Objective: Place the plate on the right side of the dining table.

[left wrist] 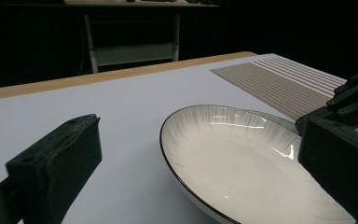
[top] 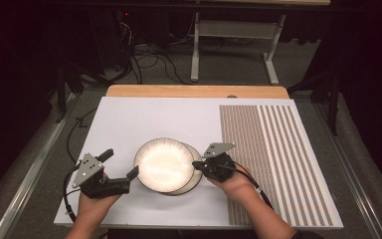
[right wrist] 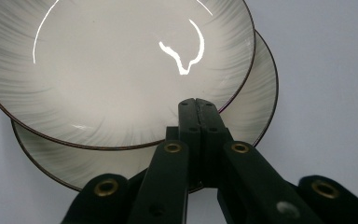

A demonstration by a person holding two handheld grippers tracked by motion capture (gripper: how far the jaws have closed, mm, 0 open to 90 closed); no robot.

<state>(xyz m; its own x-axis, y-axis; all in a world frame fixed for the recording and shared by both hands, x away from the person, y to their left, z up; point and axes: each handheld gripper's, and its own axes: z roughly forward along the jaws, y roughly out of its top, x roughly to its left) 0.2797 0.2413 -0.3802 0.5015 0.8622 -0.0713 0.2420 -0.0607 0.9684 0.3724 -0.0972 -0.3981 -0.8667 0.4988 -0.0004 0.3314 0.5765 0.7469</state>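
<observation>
Jaws of right gripper [right wrist: 196,105] pinched empty over top plate's [top: 161,164] 3 o'clock rim; left gripper [top: 122,164] gapes at 9. Nudging could slide it off bottom plate [top: 195,180].

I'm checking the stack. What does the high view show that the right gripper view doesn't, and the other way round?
High view: the open left gripper beside the stack's left edge, and the striped mat. Right gripper view: close up, the right gripper is shut, its tips over the rim of the top plate. Both: that gripper, and the top plate sitting offset on the lower plate.
</observation>
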